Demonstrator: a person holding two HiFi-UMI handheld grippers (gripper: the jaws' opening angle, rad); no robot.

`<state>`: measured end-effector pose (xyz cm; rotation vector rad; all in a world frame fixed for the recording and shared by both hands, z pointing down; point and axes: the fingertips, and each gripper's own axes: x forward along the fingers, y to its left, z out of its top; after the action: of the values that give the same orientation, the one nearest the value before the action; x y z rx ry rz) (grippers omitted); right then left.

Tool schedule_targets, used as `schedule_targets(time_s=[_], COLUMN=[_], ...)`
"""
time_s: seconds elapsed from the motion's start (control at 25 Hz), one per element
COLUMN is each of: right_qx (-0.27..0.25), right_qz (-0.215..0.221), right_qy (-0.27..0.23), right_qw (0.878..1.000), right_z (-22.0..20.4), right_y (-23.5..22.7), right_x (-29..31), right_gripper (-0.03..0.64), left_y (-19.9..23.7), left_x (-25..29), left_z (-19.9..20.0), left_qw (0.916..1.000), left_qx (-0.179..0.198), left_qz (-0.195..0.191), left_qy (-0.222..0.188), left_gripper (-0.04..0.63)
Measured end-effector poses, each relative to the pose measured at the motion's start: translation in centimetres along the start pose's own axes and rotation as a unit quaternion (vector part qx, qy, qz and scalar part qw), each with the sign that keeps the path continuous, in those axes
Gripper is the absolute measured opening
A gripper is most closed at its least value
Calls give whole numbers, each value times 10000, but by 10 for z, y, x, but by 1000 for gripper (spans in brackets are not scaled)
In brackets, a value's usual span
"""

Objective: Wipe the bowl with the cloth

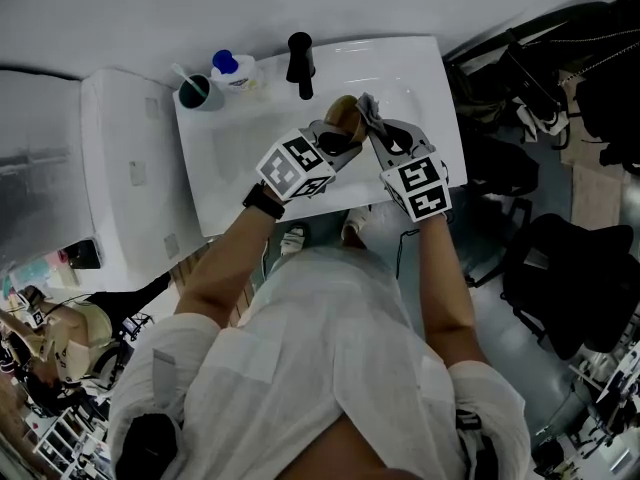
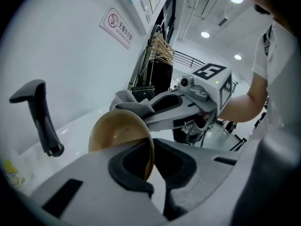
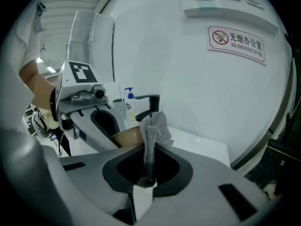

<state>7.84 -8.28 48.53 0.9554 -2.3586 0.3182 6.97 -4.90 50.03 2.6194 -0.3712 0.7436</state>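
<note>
Left hand-held gripper clamps the bowl rim, steadying it. Right hand-held gripper pinches the cloth at the bowl's edge, likely to wipe.

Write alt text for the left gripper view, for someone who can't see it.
The left gripper grips the rim of a tilted tan bowl, while the right gripper holds a grey cloth at its far rim. A black faucet stands to the left.

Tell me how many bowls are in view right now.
1. The brown bowl is clamped by its rim in the left hand-held gripper over the sink, the right hand-held gripper's cloth against its far edge. The person's body could hide others.
</note>
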Motion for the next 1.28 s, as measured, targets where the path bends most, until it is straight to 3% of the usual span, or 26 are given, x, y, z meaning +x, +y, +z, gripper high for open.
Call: schedule_targets(time_s=[0.2, 0.4, 0.68, 0.92, 1.04, 1.28], right_qx=[-259, -404, -339, -1336, -1499, -598], right_qz=[468, 590, 150, 10, -1, -204], right_qy=[176, 194, 59, 358, 343, -60], right_qw=[9984, 9973, 9993, 9904, 9881, 9980], right_z=[-2, 2, 7, -7, -9, 4], right_y=[27, 29, -2, -10, -14, -21], right_x=[-5, -6, -5, 1, 1, -9], right_gripper=[49, 49, 49, 49, 51, 50], left_y=[14, 5, -18, -35, -34, 1], left_x=[-2, -1, -5, -9, -11, -16], left_z=[2, 0, -4, -7, -7, 8], left_qw=[9999, 9999, 9970, 9926, 9923, 9967], left_qx=[-41, 109, 511, 650, 563, -192], left_qz=[135, -63, -551, -1014, -1098, -512], left_qy=[-87, -16, 170, 164, 75, -596], left_gripper=[18, 18, 20, 23, 23, 17])
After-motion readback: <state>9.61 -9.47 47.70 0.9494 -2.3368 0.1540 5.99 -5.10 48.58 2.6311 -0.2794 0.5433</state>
